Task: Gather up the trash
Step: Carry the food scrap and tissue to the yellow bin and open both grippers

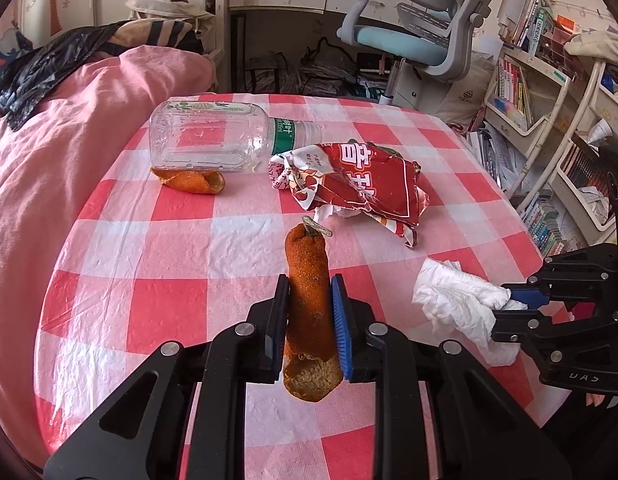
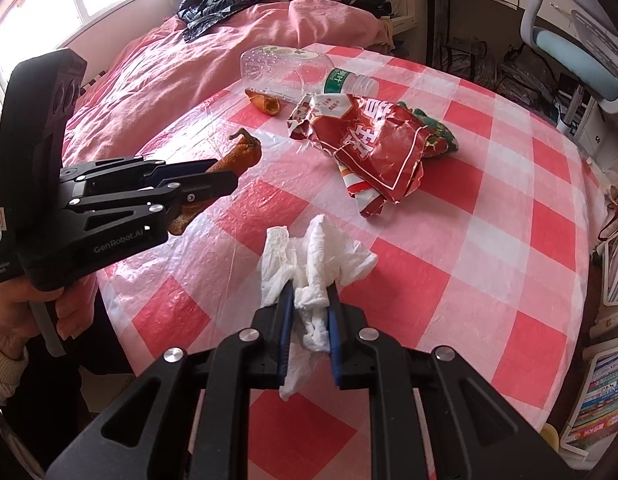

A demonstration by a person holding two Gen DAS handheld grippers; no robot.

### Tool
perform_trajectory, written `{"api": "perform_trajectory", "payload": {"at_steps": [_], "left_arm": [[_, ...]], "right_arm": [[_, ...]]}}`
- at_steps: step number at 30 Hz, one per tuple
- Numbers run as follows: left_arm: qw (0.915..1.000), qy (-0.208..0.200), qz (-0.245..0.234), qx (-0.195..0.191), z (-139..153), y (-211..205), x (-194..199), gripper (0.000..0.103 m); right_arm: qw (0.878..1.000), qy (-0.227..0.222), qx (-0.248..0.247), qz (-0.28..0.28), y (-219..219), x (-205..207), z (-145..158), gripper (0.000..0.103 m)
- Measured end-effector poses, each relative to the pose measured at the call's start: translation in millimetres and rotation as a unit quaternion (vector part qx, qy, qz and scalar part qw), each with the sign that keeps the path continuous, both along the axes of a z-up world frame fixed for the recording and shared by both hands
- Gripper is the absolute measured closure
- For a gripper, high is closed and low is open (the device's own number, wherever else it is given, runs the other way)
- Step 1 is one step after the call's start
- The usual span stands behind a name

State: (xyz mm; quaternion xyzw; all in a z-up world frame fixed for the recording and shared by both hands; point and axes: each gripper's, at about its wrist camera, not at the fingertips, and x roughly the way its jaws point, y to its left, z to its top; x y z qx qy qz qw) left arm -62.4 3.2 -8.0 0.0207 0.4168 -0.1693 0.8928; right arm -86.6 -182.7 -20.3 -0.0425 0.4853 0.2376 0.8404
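My left gripper [image 1: 309,286] is shut on a long orange peel [image 1: 309,312], held above the checked table; it also shows in the right wrist view [image 2: 239,152]. My right gripper [image 2: 310,292] is shut on a crumpled white tissue [image 2: 317,260], which also shows in the left wrist view [image 1: 457,300]. A second orange peel [image 1: 191,180] lies against an empty clear plastic bottle [image 1: 217,136] on its side. A crumpled red snack wrapper [image 1: 357,184] lies mid-table.
The round table has a red-and-white checked cloth [image 1: 149,248]. A pink bed cover [image 1: 49,160] with a black plastic bag [image 1: 41,68] lies to the left. A grey-blue chair [image 1: 421,32], desk and bookshelves [image 1: 549,120] stand behind and right.
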Motion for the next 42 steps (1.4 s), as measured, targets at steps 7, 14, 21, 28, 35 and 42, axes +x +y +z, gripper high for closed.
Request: {"api": "perform_trajectory", "payload": {"at_steps": [7,14,21,28,35,42], "left_arm": [[0.9999,-0.010,-0.008,-0.005,4,-8,-9,0.083],[0.9998,-0.012,-0.017,-0.006,6,-21,-17,0.083],[0.9985,-0.007,-0.043,-0.033,15,-47,-29,0.083],[0.9893,0.009,-0.117,-0.086,27,-114,-59,0.083],[0.9725,0.020,-0.203,-0.113,34,-201,-103,0.083],[0.9537,0.073,-0.252,-0.148,13,-297,-119,0.083]], "right_arm": [[1.000,-0.014,0.006,-0.011,-13,-9,9,0.087],[1.000,-0.020,0.007,-0.021,-28,-18,12,0.087],[0.998,-0.028,0.004,-0.062,-62,-28,18,0.087],[0.984,-0.015,-0.016,-0.178,-154,-59,11,0.087],[0.960,0.052,-0.050,-0.270,-240,-100,-30,0.087],[0.916,0.110,-0.049,-0.383,-308,-119,-57,0.051]]}}
